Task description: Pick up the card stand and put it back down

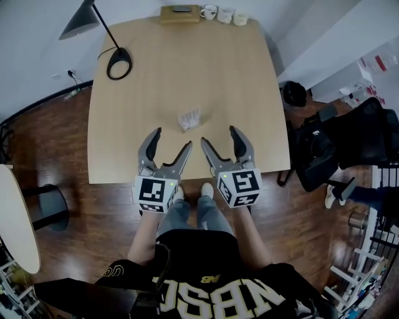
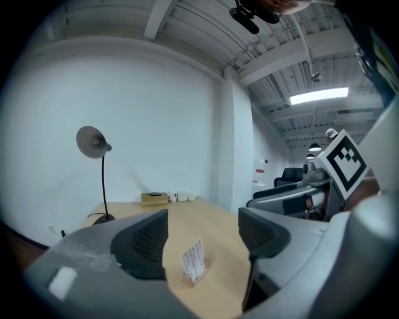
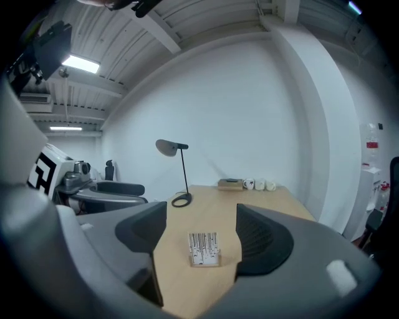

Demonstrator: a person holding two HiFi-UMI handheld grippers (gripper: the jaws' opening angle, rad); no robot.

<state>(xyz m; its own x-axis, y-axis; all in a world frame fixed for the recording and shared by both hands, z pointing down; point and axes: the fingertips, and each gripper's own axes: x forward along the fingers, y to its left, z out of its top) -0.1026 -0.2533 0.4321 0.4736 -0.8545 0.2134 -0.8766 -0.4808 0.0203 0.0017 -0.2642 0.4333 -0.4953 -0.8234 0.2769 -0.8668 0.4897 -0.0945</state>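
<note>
A small clear card stand (image 1: pixel 189 119) holding a printed white card stands upright on the light wooden table (image 1: pixel 124 93), a little ahead of both grippers. My left gripper (image 1: pixel 172 138) is open and empty near the table's front edge, left of the stand. My right gripper (image 1: pixel 219 136) is open and empty too, just right of it. In the left gripper view the card stand (image 2: pixel 194 261) shows between the jaws, farther out on the table. In the right gripper view the card stand (image 3: pixel 204 248) stands squarely ahead between the open jaws, its printed face towards me.
A black desk lamp (image 1: pixel 118 62) stands at the table's far left. A wooden box (image 1: pixel 179 14) and white mugs (image 1: pixel 224 15) line the far edge. A black office chair (image 1: pixel 324 146) with bags is right of the table, a round table (image 1: pixel 15 218) to the left.
</note>
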